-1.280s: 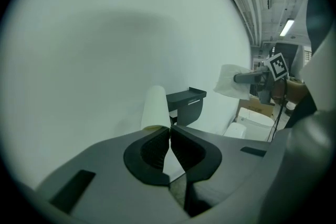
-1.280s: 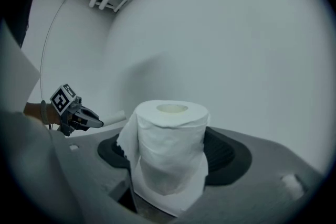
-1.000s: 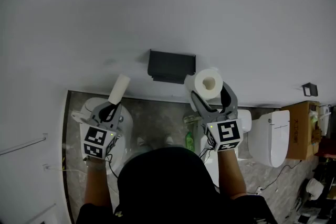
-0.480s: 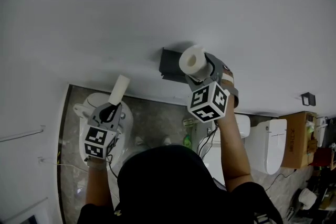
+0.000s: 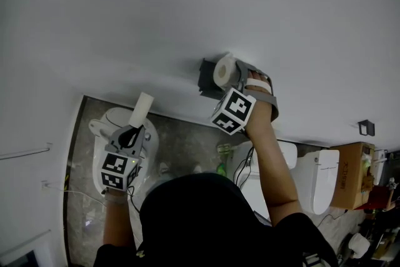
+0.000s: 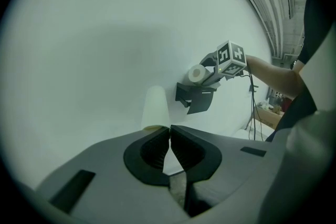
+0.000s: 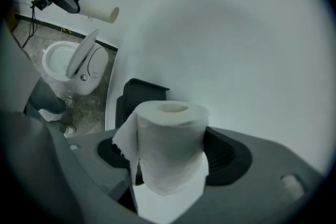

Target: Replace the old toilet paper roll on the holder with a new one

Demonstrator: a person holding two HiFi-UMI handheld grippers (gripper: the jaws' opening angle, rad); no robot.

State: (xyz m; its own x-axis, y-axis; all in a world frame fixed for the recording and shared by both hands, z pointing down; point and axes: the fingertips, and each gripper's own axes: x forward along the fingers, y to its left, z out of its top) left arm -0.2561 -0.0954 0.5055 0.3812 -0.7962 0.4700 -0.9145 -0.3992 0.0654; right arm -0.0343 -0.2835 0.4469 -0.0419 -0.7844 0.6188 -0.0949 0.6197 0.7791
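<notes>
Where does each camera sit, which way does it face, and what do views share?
Head view: on the person's head, looking steeply down a white wall; shows the head, left claw, right claw.
Left gripper view: rides the left claw, shut on a cardboard tube, facing the black holder; the right forearm shows.
Right gripper view: rides the right claw, shut on the new roll, facing the holder and toilet.
Shared: all see the holder; each gripper view sees the other claw.
</notes>
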